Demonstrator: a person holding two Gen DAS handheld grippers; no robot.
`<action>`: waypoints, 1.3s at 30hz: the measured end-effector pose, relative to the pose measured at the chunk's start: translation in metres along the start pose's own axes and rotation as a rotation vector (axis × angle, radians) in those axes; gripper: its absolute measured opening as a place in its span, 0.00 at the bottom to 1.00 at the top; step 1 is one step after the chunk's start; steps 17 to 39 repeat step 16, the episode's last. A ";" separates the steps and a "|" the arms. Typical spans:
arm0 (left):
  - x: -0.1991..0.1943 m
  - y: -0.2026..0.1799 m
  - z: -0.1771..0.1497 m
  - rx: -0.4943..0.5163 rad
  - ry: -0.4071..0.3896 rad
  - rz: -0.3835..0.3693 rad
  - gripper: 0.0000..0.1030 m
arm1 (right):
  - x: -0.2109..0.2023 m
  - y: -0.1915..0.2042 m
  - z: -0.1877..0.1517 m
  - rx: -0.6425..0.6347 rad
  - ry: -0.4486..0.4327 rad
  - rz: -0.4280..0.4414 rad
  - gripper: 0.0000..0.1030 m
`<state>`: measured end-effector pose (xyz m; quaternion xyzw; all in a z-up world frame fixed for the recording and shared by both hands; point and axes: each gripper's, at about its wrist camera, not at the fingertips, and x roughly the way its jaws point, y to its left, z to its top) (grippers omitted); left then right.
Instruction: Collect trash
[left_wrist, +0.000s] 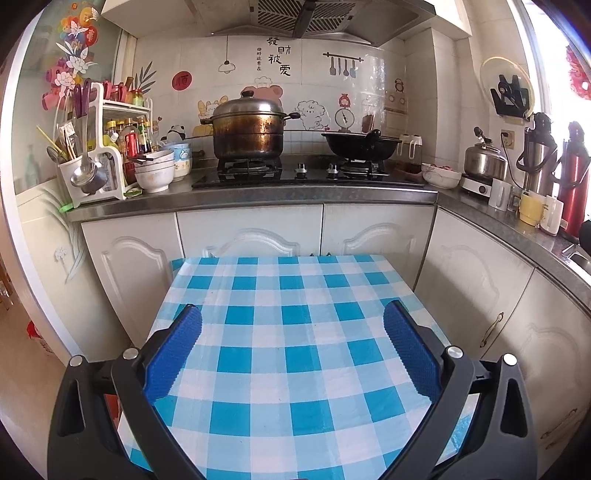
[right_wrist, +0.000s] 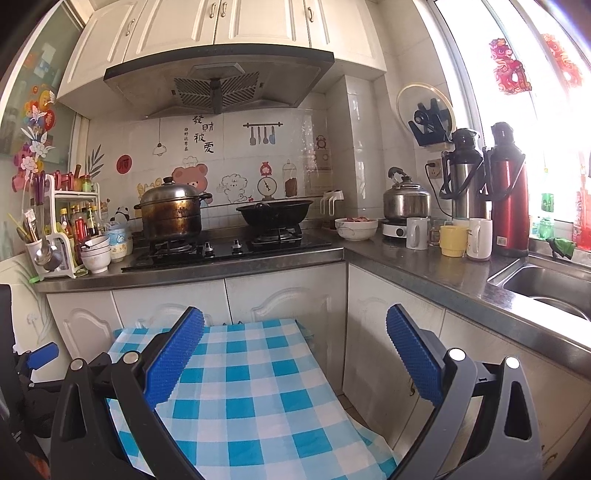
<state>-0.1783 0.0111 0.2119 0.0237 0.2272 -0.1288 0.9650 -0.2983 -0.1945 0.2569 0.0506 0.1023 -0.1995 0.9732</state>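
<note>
Left gripper: the left gripper (left_wrist: 291, 321) has its two blue pads wide apart. It holds nothing.
Right gripper: the right gripper (right_wrist: 295, 325) is spread wide too, with nothing between the pads.
Under the grippers: a table with a blue and white checked cloth (left_wrist: 288, 354) lies right below both tools. The cloth looks bare.
Trash: I cannot see any trash, or a bin or bag, in either view. It may be out of sight, off to a side or lower down.
Far ahead: a big steel pot (left_wrist: 249, 129) and a black wok (left_wrist: 360, 146) sit on the stove, well past the table.
Ahead and to the right: cups (right_wrist: 452, 240) and two tall flasks (right_wrist: 508, 192) stand close together on the counter.
What could go wrong: with no trash in sight, a tool could grab a bowl (left_wrist: 155, 177) or cup that is not trash.
Another risk: swinging to look around could bump the cups or flasks, since they stand packed together near the counter edge.
</note>
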 end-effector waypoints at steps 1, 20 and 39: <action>0.005 0.000 -0.002 0.003 0.008 0.002 0.96 | 0.005 0.000 -0.002 -0.001 0.010 0.002 0.95; 0.179 0.024 -0.085 -0.100 0.367 0.108 0.96 | 0.156 0.018 -0.107 -0.061 0.368 0.021 0.95; 0.179 0.024 -0.085 -0.100 0.367 0.108 0.96 | 0.156 0.018 -0.107 -0.061 0.368 0.021 0.95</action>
